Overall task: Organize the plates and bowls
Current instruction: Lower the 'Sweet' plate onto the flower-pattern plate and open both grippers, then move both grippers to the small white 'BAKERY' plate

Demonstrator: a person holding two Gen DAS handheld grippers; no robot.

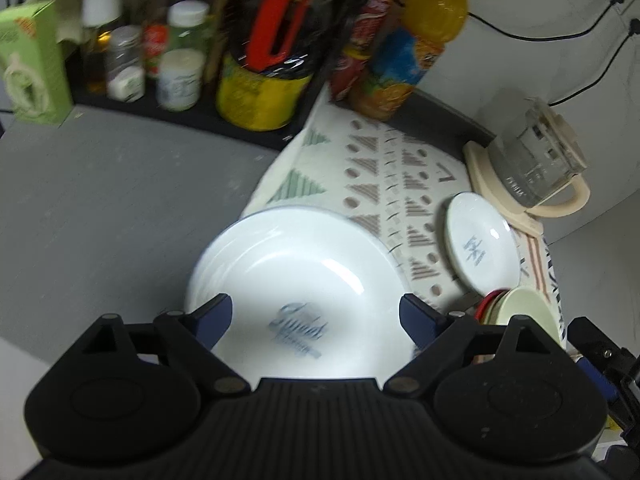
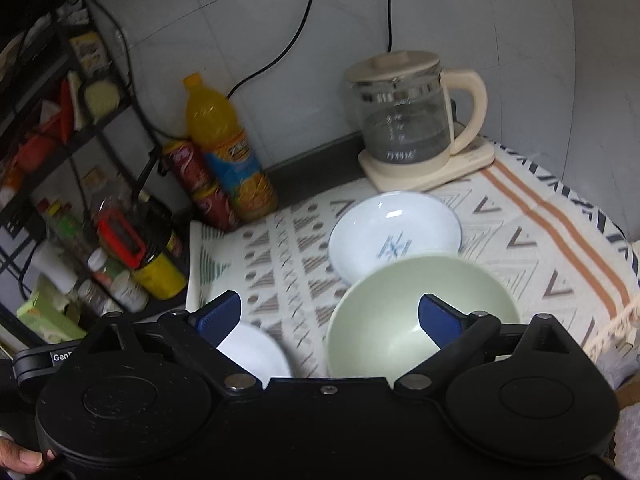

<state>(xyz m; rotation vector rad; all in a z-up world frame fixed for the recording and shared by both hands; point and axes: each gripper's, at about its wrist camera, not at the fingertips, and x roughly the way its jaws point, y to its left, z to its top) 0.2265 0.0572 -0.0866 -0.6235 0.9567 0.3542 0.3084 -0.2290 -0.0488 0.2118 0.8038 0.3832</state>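
Nearest in the left wrist view, the left gripper (image 1: 316, 320) is held with its blue-tipped fingers spread wide and nothing between them, poised above the large white round plate with a blue printed logo (image 1: 296, 288), which lies partly on the grey countertop (image 1: 100, 200) and partly on the patterned cream cloth (image 1: 384, 168). In the right wrist view the right gripper (image 2: 330, 316) is likewise spread and empty, hovering over the pale green bowl (image 2: 400, 312); whether a finger touches the bowl's rim cannot be told. A red-rimmed dish (image 1: 494, 300) is seen tucked under the green bowl in the left view, so a small stack appears to be started there. Just beyond the bowl, the small white bowl with a blue motif (image 2: 394, 232) rests on the cloth, its rim overlapped by the green one. The step in hand is judged to be the gathering of plates and bowls by kind. For the large plate, the rim should be approached edge-on and pinched firmly near one side, since glazed ware is likely to slip; lifting should be kept low and level. Farther back, the glass kettle on its cream base (image 2: 404, 120) and the orange juice bottle (image 2: 224, 140) should be given room.
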